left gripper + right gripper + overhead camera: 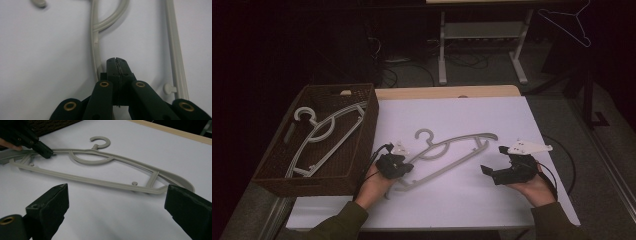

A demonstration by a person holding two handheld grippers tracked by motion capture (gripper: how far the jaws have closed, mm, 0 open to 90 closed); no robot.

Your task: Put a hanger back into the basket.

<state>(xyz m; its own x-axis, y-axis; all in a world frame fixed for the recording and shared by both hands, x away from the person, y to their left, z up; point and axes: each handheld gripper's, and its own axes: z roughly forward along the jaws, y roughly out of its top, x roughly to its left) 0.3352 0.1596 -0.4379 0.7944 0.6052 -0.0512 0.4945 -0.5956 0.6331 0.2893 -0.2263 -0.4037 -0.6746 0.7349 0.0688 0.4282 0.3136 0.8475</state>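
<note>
A grey plastic hanger point(462, 139) lies flat on the white table top point(452, 200), hook pointing to the far side. My left gripper point(404, 167) is shut, and its tip rests against the hanger's upper arm point(96, 50) near the left end. In the left gripper view the jaws point(116, 61) meet with nothing seen between them. The right gripper view shows that same black tip point(47, 152) touching the hanger point(100, 181). My right gripper point(493, 159) stands wide open just off the hanger's right end, its gap point(117, 202) empty.
A dark woven basket point(362, 130) at the table's left holds other grey hangers point(327, 130). A thin wire hanger point(569, 25) hangs at the far right. Beyond the table stands a white desk frame point(442, 50) with cables on the floor.
</note>
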